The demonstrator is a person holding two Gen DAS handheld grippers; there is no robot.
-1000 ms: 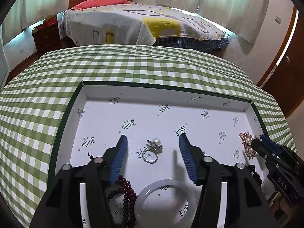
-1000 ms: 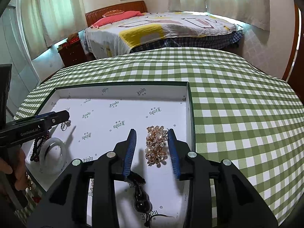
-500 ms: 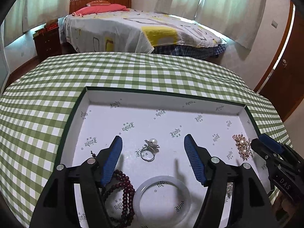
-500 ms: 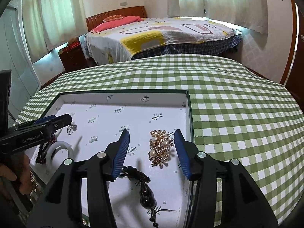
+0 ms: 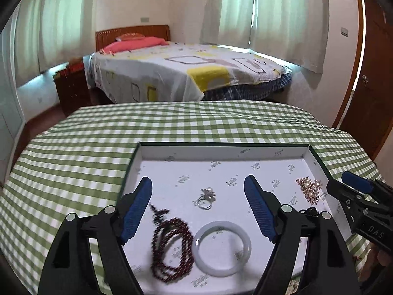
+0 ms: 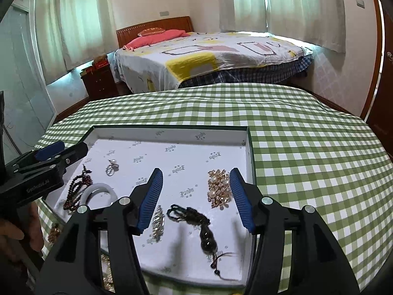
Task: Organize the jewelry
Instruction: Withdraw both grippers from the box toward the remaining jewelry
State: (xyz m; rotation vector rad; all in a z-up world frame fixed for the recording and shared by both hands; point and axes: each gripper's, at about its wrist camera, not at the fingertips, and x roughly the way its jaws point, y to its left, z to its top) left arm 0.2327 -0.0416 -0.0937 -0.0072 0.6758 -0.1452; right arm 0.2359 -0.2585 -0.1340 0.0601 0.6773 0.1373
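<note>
Both grippers hang above the white-lined tray (image 6: 248, 162) that sits on the green-checked counter (image 6: 307, 152), and neither carries anything: the left gripper (image 5: 197, 205) has its blue pads spread wide over the tray's left half, and the right gripper (image 6: 196, 196) is likewise wide open over the right half. The jewelry looks already laid out inside the tray, so the step in hand seems to be a pause between placements, or the choosing of the next piece. In the tray's left half lie a dark red bead bracelet (image 5: 169, 248), coiled in loose loops, and touching its right side a pale jade bangle (image 5: 221, 247) lying flat; farther in from the bangle sits a silver pearl ring (image 5: 205, 199). By the tray's right wall rests a gold-and-pearl brooch (image 6: 219, 188), and nearer the tray's front edge a dark gourd pendant (image 6: 205, 233) on a knotted cord, with a small sparkly clip (image 6: 157, 223) just left of it. More gold pieces (image 6: 52, 232) seem to lie outside the tray's near left corner, though they are mostly hidden. If those remain to be sorted, the next move calls for a low, careful pinch on small, thin, slippery metal, then a placement in a bare patch of the tray clear of the beads.
</note>
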